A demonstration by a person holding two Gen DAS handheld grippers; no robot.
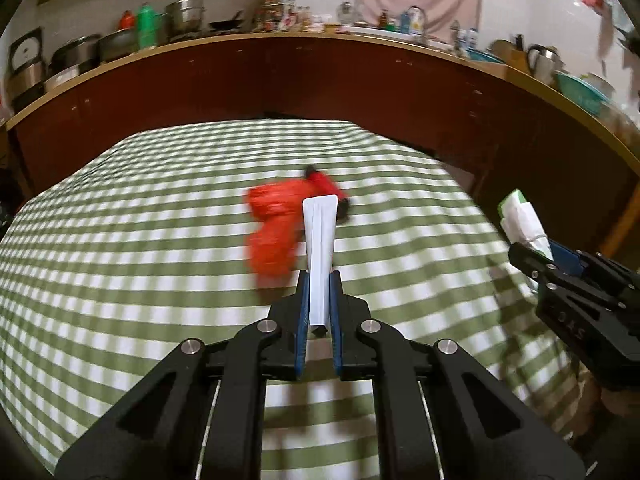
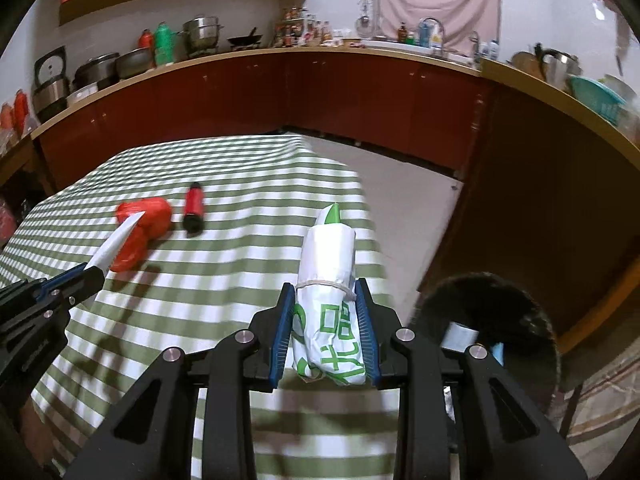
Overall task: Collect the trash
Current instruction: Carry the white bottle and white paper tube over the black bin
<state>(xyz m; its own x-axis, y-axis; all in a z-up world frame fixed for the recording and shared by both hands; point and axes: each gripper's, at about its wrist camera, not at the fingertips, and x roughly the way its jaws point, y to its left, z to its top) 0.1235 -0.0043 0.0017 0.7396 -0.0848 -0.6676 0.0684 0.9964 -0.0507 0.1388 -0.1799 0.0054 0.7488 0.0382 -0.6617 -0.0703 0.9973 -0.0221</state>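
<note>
We have paper (image 1: 319, 256) clamped in the left gripper (image 1: 319, 280) and a packet (image 2: 328, 312) in the right gripper (image 2: 326, 300), with the red bag (image 2: 142, 226) and tube (image 2: 193, 208) left.

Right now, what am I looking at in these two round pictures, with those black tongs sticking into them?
Those tongs are hand-held grippers: a person carries one in each hand, and a wide-angle camera on each looks along its two fingers. One picture comes from the left one, the other from the right, in a kitchen.

The left hand-held gripper is shut on a folded white paper. The right hand-held gripper clamps a white and green wrapped bundle tied with a band.

Below them is a table with a green checked cloth. On it lie a crumpled red bag and a red and black tube. To the right, beside the table, stands a dark bin.
</note>
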